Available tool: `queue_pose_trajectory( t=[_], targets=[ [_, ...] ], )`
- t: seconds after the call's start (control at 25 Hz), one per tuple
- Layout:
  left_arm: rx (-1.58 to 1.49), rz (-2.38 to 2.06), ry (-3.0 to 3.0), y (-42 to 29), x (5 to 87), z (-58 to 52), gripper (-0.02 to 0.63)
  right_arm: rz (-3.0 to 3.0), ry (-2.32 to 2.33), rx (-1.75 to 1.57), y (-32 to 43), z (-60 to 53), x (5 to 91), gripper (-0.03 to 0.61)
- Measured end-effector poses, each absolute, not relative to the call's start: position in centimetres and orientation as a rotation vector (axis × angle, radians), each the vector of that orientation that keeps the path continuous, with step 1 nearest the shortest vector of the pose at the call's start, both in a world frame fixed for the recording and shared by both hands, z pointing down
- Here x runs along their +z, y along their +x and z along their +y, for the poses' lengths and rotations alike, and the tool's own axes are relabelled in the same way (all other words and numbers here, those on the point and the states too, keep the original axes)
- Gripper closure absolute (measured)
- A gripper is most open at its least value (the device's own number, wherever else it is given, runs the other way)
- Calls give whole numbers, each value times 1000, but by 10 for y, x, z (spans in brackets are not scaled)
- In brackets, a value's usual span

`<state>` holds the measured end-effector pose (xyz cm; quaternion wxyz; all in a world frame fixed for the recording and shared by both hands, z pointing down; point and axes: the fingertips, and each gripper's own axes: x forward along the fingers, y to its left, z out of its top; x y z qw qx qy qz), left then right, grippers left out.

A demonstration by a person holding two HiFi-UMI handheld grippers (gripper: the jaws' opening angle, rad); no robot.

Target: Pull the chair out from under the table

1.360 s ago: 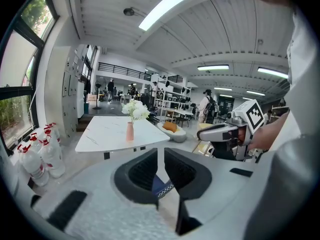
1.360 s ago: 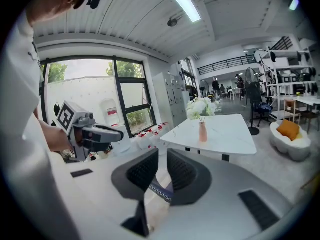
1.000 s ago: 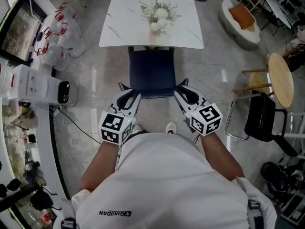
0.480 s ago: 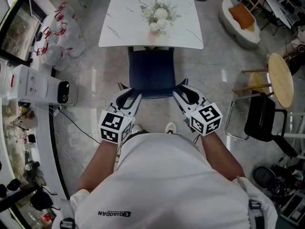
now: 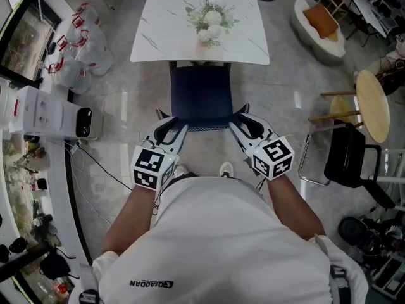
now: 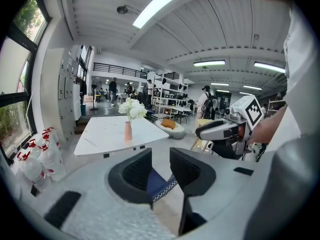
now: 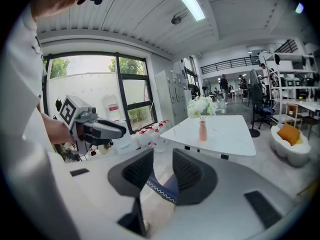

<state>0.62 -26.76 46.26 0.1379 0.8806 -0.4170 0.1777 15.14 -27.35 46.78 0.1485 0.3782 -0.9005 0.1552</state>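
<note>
A dark blue chair (image 5: 202, 97) stands with its seat mostly out from under the white marble table (image 5: 158, 40); its backrest faces me. My left gripper (image 5: 166, 120) is at the backrest's left corner and my right gripper (image 5: 243, 114) at its right corner. Both pairs of jaws have just been opening. In the left gripper view the backrest's trimmed top edge (image 6: 161, 188) lies between the left gripper's (image 6: 161, 166) pads with a gap beside it. The right gripper view shows the same: the right gripper (image 7: 163, 170) is open with the chair edge (image 7: 164, 190) in its gap, unpressed.
A vase of white flowers (image 5: 207, 19) stands on the table. White bags (image 5: 82, 43), a white appliance (image 5: 50, 113) and floor cables (image 5: 95, 163) lie to the left. A black chair (image 5: 348, 157), a round wooden table (image 5: 373, 103) and a cushioned seat (image 5: 319, 24) are on the right.
</note>
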Motion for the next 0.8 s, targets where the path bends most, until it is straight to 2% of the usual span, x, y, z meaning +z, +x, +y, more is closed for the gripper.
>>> queue_pose_trajectory(
  t=[0.16,0.48,0.8],
  targets=[
    [702,-1162,2588,4,484,-267,493,-2483,973,330,152,-271,494,451],
    [1349,-909,2610,-3,586,-258,492,-2118,635,36,159,-264,585,457],
    [1596,-672,2581,0,649,-256,485,-1955,459,-83,161,-268,641,439]
  ],
)
